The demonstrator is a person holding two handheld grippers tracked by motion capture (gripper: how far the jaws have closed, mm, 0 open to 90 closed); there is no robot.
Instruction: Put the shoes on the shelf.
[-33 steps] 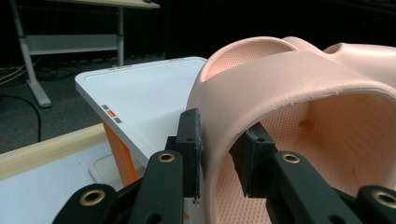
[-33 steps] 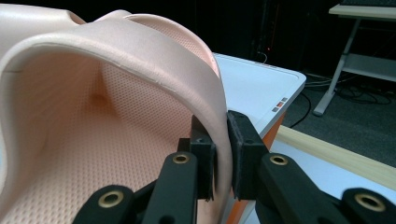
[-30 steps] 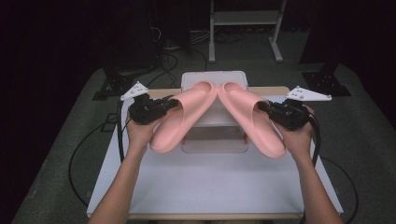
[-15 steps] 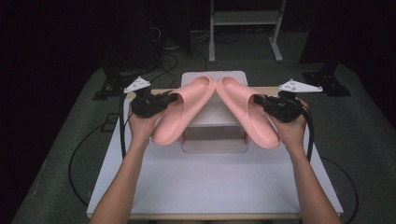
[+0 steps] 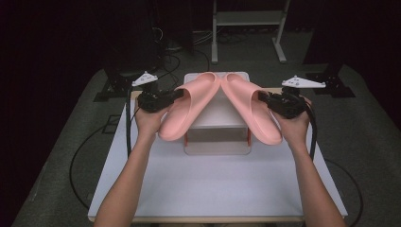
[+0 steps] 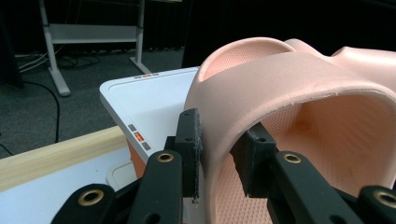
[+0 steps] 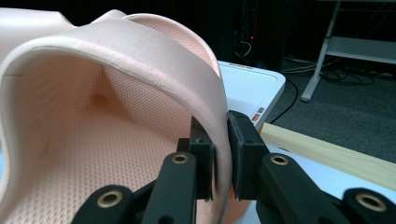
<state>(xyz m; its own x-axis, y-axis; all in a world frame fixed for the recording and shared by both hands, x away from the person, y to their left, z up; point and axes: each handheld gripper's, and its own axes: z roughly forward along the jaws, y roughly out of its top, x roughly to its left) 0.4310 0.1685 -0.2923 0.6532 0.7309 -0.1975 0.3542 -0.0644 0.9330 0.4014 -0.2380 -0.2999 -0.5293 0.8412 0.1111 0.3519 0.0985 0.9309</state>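
Two pink slides held in the air above the white table, over a white step-shaped box standing at the table's far middle. The left slipper has its long axis running from the 7 o'clock end near the person up to about 1 o'clock; the right slipper mirrors it, from 5 o'clock up to 11. The far ends meet, or nearly meet, over the box's top — together an inverted V.

The left gripper pinches the left slipper's strap wall, one black pad on each face of it, seen close in the left gripper view. The right gripper clamps the right slipper's strap edge likewise.

Bare tabletop lies at 6 o'clock between the forearms; a wooden edge strip runs along the table's far side. The room is dark — grey carpet, loose cables and a white metal stand at 12 o'clock.
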